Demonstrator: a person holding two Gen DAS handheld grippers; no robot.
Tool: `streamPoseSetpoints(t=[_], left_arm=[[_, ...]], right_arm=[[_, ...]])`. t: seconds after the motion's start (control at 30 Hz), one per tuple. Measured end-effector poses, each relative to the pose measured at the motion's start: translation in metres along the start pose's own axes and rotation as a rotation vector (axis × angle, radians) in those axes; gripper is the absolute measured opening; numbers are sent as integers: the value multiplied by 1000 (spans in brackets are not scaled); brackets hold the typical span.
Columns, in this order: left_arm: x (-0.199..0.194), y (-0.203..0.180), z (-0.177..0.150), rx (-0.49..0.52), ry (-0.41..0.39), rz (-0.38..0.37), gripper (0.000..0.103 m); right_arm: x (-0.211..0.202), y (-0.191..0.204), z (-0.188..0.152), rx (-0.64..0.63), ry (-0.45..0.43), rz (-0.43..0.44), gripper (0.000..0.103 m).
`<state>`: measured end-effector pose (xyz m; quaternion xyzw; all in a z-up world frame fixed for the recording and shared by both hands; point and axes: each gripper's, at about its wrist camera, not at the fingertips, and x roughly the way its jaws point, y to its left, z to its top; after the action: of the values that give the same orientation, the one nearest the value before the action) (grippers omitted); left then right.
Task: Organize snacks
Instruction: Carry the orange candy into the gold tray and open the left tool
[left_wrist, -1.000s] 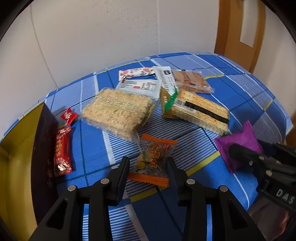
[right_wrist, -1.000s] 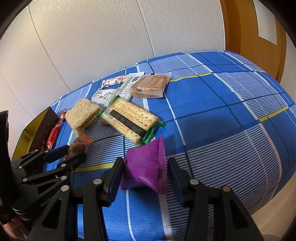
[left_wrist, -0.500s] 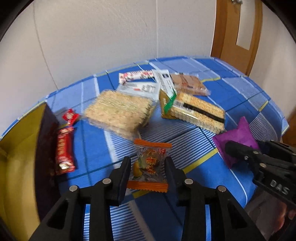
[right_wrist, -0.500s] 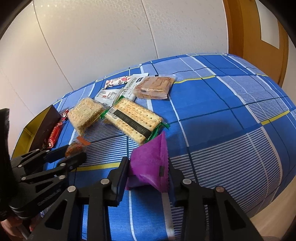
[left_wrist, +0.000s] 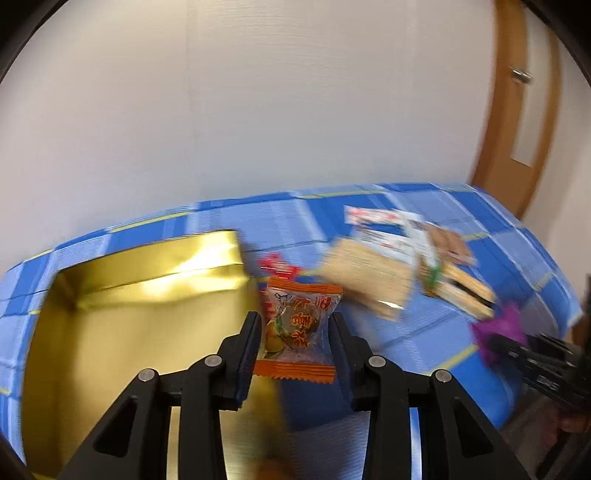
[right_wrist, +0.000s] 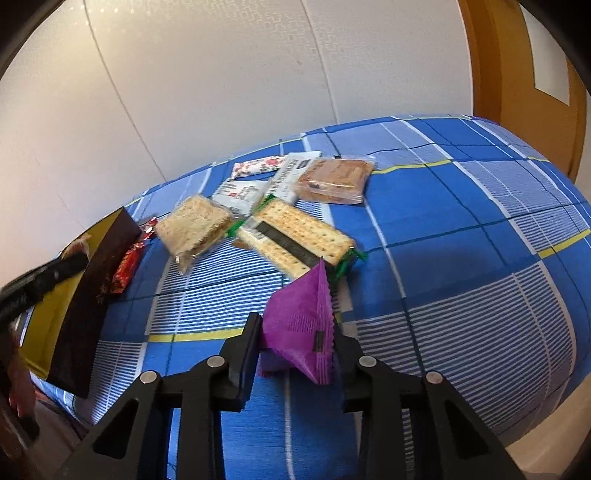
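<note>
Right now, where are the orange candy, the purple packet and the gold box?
orange candy (left_wrist: 297, 325), left wrist view, middle of the clear wrapper.
purple packet (right_wrist: 301, 321), right wrist view, its front face.
gold box (left_wrist: 122, 332), left wrist view, bare inner floor.

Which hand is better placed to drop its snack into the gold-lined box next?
Left: the left gripper holds the orange-edged candy packet beside the gold-lined box; the right gripper is farther away.

Beyond the jaws spreads the blue plaid bedspread (right_wrist: 443, 229); the cracker pack (right_wrist: 295, 236) lies just past them, the noodle block (right_wrist: 194, 225) up-left, the gold-lined box (right_wrist: 92, 280) far left.
</note>
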<state>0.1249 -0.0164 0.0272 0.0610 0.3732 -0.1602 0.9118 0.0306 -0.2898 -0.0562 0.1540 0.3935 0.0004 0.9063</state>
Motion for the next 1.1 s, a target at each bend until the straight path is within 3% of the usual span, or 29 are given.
streamPoseSetpoints(t=[0.3, 0.5, 0.7, 0.87, 1.1], left_arm=[[10, 116, 4, -219, 68, 163, 38], [20, 168, 9, -318, 113, 208, 38], [46, 199, 9, -334, 170, 354, 38], [60, 217, 10, -385, 206, 353, 38], [72, 216, 14, -322, 218, 440, 40]], right_arm=[[0, 2, 0, 38, -18, 80, 33], [-5, 5, 4, 78, -52, 151, 33], [-6, 18, 8, 76, -89, 209, 33], [-10, 32, 12, 55, -132, 267, 33], [-3, 59, 14, -11, -132, 330, 33]])
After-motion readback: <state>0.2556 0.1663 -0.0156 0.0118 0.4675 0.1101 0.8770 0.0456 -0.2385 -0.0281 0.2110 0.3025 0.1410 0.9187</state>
